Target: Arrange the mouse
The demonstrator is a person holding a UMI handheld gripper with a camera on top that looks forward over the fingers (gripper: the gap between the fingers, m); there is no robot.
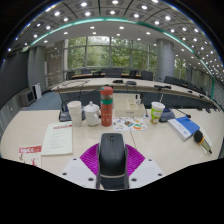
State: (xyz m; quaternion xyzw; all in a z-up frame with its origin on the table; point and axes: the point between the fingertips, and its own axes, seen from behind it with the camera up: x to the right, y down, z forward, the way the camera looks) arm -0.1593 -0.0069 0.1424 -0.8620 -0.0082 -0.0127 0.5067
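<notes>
Between the fingers (112, 165), at 6 o'clock, sits a black mouse (112, 152), its sides against the purple pads (90, 157), so the fingers hold it above the pale tabletop (60, 170). Beyond the mouse at 12 o'clock stands a tall red bottle (107, 106). A white mug (75, 111) stands at 11 o'clock beside a white pitcher (92, 114). A green paper cup (157, 111) stands at 1 o'clock. An open booklet (57, 139) lies at 10 o'clock. A blue box (185, 127) lies at 2 o'clock.
</notes>
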